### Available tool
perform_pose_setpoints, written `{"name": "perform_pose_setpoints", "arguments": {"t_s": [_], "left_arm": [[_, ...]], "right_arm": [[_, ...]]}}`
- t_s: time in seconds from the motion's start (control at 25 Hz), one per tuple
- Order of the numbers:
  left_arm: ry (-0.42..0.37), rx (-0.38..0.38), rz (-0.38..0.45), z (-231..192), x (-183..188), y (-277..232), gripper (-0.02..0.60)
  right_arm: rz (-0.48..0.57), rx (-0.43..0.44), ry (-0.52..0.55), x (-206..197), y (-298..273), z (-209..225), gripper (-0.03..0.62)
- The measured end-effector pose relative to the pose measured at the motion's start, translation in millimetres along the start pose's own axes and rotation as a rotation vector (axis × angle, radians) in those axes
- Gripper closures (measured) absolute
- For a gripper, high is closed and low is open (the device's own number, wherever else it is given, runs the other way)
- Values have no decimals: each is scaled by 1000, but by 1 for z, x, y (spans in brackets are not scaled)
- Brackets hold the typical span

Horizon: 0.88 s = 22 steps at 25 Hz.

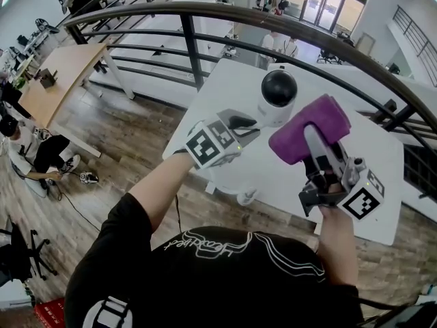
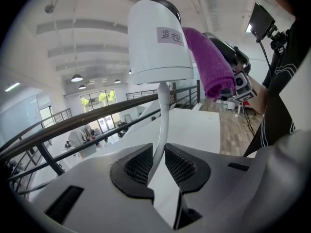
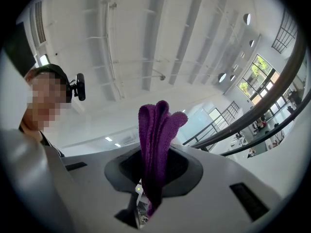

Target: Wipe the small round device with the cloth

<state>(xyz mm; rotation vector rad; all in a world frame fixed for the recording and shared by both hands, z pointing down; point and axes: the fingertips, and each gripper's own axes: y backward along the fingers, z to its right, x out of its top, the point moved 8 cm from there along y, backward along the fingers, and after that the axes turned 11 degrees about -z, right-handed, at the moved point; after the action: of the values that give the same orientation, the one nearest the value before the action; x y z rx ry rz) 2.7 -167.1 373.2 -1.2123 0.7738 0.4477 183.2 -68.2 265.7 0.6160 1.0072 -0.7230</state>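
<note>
The small round device [image 1: 278, 96] is a white camera with a black dome, standing on a white table [image 1: 225, 94]. My left gripper [image 1: 254, 125] reaches it from the left. In the left gripper view the gripper [image 2: 159, 161] is shut on the device's thin white stem [image 2: 162, 125], below the white head [image 2: 158, 42]. The purple cloth [image 1: 311, 128] is folded and sits just right of the device, with my right gripper [image 1: 317, 145] shut on it. The cloth [image 3: 155, 144] stands up between the pads of the right gripper [image 3: 154, 171]. It hangs close beside the device's head as a purple fold [image 2: 209, 64].
A black metal railing [image 1: 205, 12] curves across behind and above the table. A wooden table [image 1: 61, 74] stands lower down at far left, with a person [image 1: 34, 156] seated on the floor near it. The white table's near edge [image 1: 287, 210] runs below the grippers.
</note>
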Motion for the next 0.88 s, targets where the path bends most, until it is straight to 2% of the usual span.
{"name": "perform_pose_setpoints", "arguments": {"t_s": [0.32,0.88], "left_arm": [[13,1,6,0,2,-2,499],[16,6,28,2,-5,-3,499]], "right_arm": [[51,48,13,20,-12,10,533],[11,10,25,5,-20,34,533]]}}
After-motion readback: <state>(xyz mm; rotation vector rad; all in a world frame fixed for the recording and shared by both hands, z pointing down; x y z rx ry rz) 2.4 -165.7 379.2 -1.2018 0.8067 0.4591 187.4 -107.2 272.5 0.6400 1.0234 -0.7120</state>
